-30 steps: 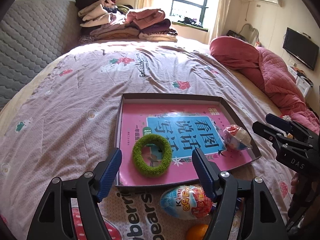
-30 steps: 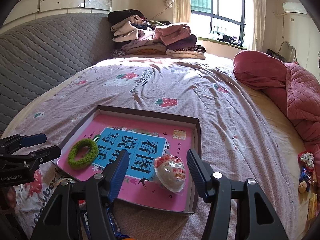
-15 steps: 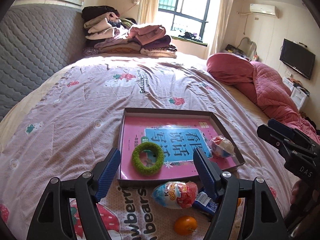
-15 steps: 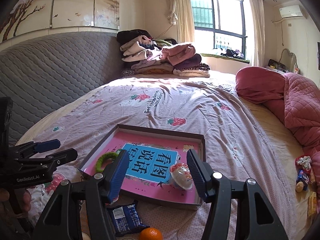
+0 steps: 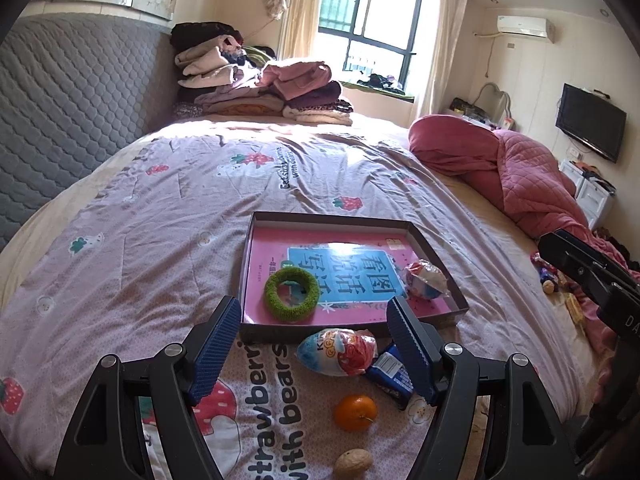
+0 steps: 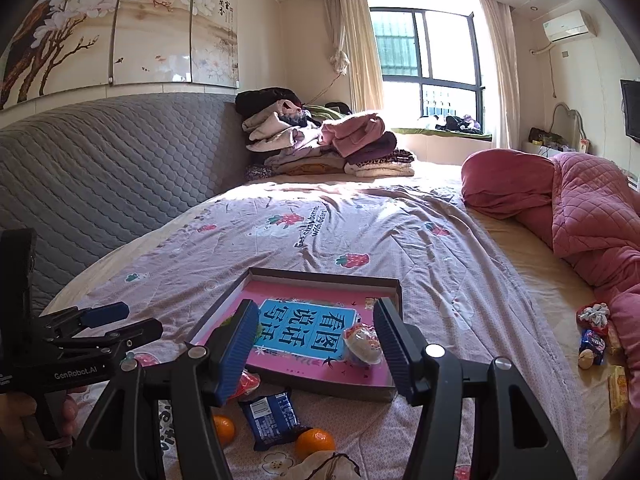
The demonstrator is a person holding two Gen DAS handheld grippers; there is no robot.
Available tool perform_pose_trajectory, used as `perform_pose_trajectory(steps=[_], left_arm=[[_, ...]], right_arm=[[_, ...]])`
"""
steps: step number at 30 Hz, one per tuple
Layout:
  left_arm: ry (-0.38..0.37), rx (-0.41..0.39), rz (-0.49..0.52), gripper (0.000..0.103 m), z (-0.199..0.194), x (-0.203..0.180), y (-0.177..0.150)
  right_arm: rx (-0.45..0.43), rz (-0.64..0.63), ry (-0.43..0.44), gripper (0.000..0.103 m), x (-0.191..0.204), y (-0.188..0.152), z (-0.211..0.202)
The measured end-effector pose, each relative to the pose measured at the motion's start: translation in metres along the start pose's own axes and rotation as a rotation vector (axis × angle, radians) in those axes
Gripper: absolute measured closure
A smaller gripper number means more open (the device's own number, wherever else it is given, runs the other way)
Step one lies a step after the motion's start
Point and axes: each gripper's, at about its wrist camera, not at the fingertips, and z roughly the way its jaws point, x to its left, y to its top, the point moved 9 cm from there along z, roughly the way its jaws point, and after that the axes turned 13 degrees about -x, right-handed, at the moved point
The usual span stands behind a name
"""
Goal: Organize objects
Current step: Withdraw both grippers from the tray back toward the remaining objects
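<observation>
A shallow box tray lined with a pink book lies on the bed. In it rest a green fuzzy ring and a wrapped egg toy. In front of the tray lie a larger wrapped egg, a blue snack packet, an orange, a second orange and a walnut. My left gripper hangs open above these loose items, nothing between its fingers. My right gripper is open and empty, short of the tray's near edge.
Folded clothes are stacked at the head of the bed beside a grey padded headboard. A pink quilt is heaped along the right side, with small snacks and a scrunchie near it. A tan pouch lies at the near edge.
Both grippers have drawn back and risen from the tray, so it looks smaller and farther. The oranges, blue packet and walnut have come into view. Both grippers stayed open.
</observation>
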Motion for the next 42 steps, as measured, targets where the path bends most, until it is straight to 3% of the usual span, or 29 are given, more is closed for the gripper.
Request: perform_pose_trajectory(steps=[17,28,42], left_arm=[[-0.009,0.006,0.048,0.027,-0.05,-0.012,-0.016],[-0.034,0.068,0.073,0.027,-0.056,-0.026,-0.049],[-0.046,0.119,0.088,0.027,-0.053,-0.031,-0.066]], right_arm=[[0.022,0.0,-0.014,0.044,0.004,-0.018,-0.043],[0.063,-0.001,-0.019,0.044,0.005,-0.038,-0.055],[0.096,0.003,-0.028,0.044,0.005,-0.051,-0.06]])
